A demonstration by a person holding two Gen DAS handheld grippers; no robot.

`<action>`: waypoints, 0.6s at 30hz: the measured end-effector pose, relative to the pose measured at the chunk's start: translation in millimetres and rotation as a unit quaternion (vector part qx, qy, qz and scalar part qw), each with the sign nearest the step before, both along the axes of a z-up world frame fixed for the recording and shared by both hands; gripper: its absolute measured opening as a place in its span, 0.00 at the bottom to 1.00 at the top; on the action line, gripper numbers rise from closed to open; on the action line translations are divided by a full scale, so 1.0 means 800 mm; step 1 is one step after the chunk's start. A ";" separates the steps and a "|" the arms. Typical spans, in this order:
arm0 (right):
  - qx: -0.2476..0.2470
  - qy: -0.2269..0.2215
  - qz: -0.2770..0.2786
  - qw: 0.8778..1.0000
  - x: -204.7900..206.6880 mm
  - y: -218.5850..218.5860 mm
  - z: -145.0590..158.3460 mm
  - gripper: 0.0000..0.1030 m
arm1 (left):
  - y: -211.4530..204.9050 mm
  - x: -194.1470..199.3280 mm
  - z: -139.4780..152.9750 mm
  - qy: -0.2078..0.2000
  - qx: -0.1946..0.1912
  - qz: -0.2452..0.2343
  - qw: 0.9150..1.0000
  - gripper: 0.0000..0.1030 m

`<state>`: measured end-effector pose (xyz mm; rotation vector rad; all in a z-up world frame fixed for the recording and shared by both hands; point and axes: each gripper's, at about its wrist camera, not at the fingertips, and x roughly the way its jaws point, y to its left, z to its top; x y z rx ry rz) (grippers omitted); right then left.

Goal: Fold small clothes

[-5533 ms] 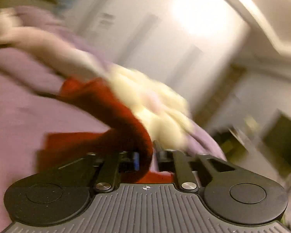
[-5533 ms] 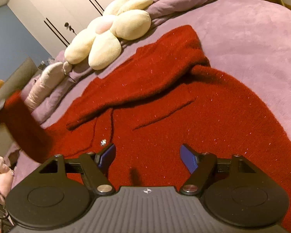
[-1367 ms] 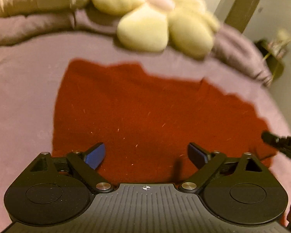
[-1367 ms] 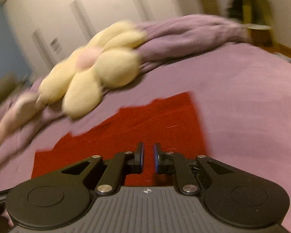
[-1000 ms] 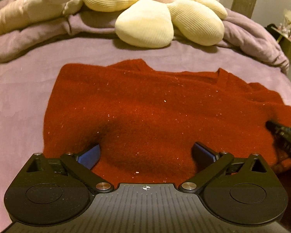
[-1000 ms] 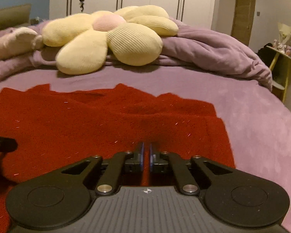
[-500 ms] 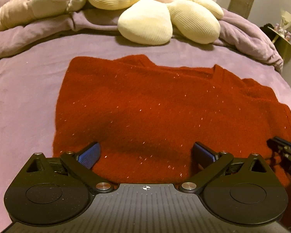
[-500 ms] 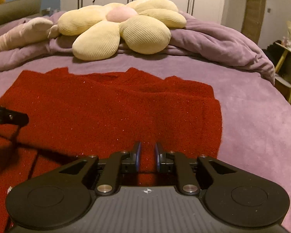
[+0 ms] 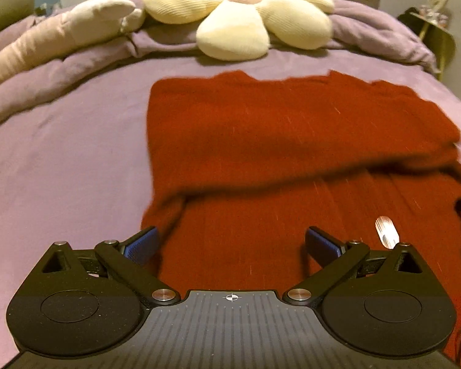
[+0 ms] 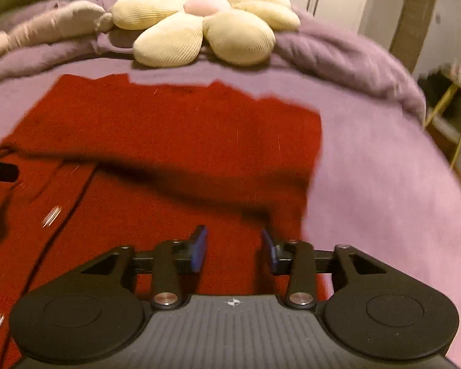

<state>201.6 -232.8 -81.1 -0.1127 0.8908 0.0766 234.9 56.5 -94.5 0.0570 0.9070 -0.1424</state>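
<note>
1. The red sweater (image 9: 292,141) lay folded on the purple bed (image 9: 61,153), below the flower pillow (image 9: 239,15).
2. Left gripper (image 9: 232,244) was spread wide over its near layer, gripping nothing.
3. Right gripper (image 10: 234,250) had just been opening, nothing between the pads, sweater's right edge right under it.

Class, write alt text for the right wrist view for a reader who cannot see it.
A red knitted garment lies folded over on a purple bedspread, its upper layer lapping the lower. The right tool hovers above its near edge, jaws parted and empty, having just been opening. A cream flower-shaped cushion sits behind.
</note>
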 end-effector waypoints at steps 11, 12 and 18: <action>0.126 0.030 -0.100 0.986 -0.246 -0.097 0.039 0.50 | 0.097 -0.182 0.001 0.052 -0.055 0.091 0.993 1.00; 0.123 0.028 -0.107 0.986 -0.249 -0.101 0.043 0.52 | 0.104 -0.188 0.002 0.053 -0.058 0.098 0.992 1.00; 0.134 0.052 -0.122 0.982 -0.247 -0.119 0.034 0.54 | 0.132 -0.207 -0.007 0.093 -0.149 0.110 0.978 1.00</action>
